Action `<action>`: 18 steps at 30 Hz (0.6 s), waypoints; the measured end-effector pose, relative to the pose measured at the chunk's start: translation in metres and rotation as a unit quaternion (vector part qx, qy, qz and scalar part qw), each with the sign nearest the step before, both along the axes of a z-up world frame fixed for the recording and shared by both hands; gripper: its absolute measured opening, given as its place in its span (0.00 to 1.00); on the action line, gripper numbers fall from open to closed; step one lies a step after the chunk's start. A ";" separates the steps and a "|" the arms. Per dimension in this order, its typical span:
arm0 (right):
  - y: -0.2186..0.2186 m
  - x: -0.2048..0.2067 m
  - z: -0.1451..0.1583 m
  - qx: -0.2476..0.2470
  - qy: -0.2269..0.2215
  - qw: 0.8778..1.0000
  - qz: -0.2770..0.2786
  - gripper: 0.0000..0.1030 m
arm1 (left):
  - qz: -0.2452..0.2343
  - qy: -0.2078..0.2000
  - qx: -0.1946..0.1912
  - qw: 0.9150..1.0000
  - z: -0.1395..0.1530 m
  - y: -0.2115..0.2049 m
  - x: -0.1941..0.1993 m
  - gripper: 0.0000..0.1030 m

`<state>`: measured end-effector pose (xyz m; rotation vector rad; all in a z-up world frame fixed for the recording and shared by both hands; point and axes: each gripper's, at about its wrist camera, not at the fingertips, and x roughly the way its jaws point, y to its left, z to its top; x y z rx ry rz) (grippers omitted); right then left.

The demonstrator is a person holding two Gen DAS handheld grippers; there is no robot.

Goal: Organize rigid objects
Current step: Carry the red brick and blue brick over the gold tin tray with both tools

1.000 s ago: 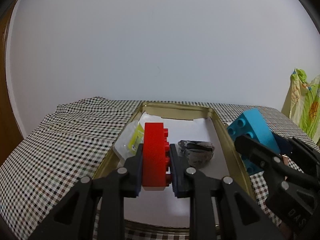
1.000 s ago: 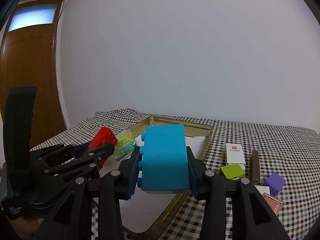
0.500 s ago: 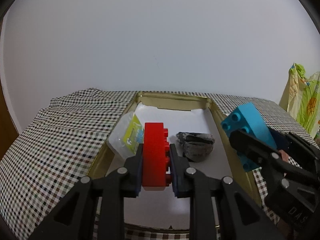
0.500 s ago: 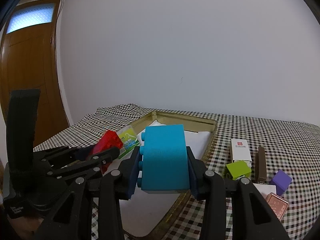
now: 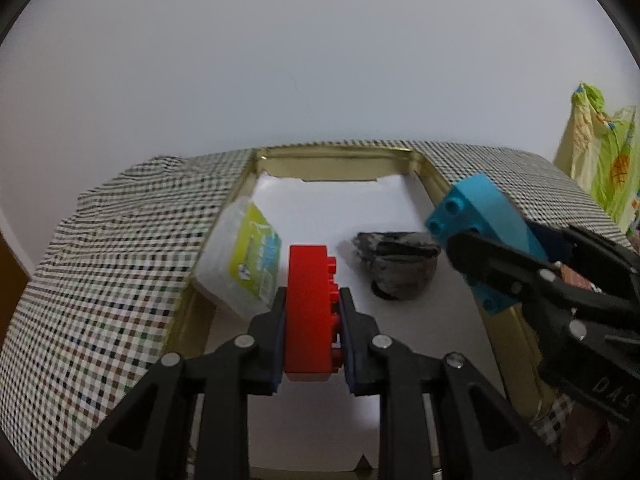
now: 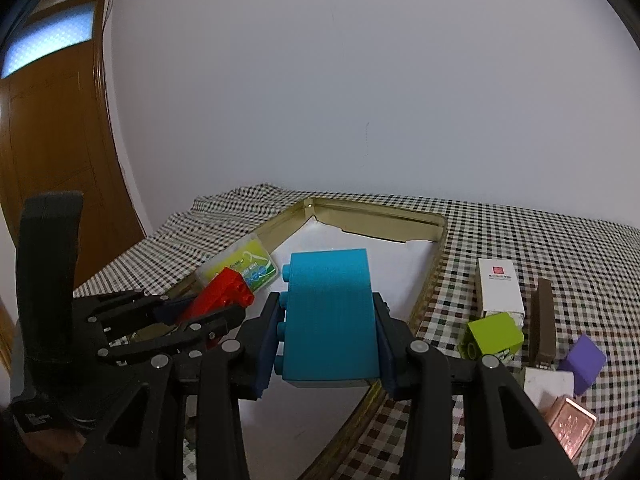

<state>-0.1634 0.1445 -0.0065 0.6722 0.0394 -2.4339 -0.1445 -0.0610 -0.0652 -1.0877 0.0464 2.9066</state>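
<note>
My left gripper (image 5: pixel 312 312) jaws clamp red brick (image 5: pixel 308 308) above tray (image 5: pixel 336 156). My right gripper (image 6: pixel 326 320) jaws clamp blue brick (image 6: pixel 330 316) over tray's right rim. Green brick (image 6: pixel 494 334), purple block (image 6: pixel 584 360) lie on checked counter (image 6: pixel 560 248).

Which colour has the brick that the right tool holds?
Blue: the brick between the right tool's fingers shows best in the right wrist view.

wrist views, close, angled down (both share tray (image 5: pixel 434 184))
</note>
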 end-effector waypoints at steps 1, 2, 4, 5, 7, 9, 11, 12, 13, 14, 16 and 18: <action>-0.001 -0.001 0.000 0.002 -0.005 1.000 0.004 0.44 | -0.003 -0.005 0.001 1.000 0.000 0.000 -0.002 0.21; -0.003 -0.001 0.000 0.003 -0.009 1.000 0.009 0.44 | -0.004 -0.009 0.001 1.000 0.000 -0.001 -0.004 0.21; -0.009 -0.002 -0.002 0.015 -0.015 1.000 0.013 0.44 | -0.010 -0.023 0.002 1.000 -0.002 -0.001 -0.010 0.21; -0.011 -0.003 -0.004 0.021 -0.015 1.000 0.012 0.44 | -0.013 -0.030 0.006 0.999 -0.004 -0.002 -0.013 0.21; -0.015 -0.007 -0.007 0.035 -0.022 0.999 0.003 0.44 | -0.015 -0.043 0.018 0.999 -0.006 -0.004 -0.019 0.21; -0.014 -0.010 -0.009 0.034 -0.029 0.999 -0.002 0.44 | -0.017 -0.048 0.021 0.998 -0.007 -0.004 -0.022 0.21; -0.013 -0.013 -0.009 0.033 -0.032 0.999 -0.007 0.44 | -0.015 -0.049 0.014 0.999 -0.006 -0.004 -0.026 0.21; -0.014 -0.014 -0.009 0.033 -0.035 0.999 -0.005 0.44 | -0.013 -0.050 0.014 0.999 -0.006 -0.004 -0.028 0.21; -0.014 -0.014 -0.009 0.034 -0.037 0.999 -0.002 0.44 | -0.014 -0.052 0.014 0.998 -0.005 -0.004 -0.030 0.21; -0.016 -0.014 -0.009 0.036 -0.037 0.999 -0.001 0.44 | -0.013 -0.054 0.014 0.998 -0.006 -0.005 -0.032 0.21; -0.021 -0.013 -0.007 0.046 -0.034 0.998 -0.001 0.44 | -0.016 -0.058 0.013 0.998 -0.006 -0.006 -0.036 0.21; -0.024 -0.016 -0.005 0.050 -0.031 0.998 -0.004 0.44 | -0.017 -0.059 0.010 0.998 -0.005 -0.006 -0.039 0.21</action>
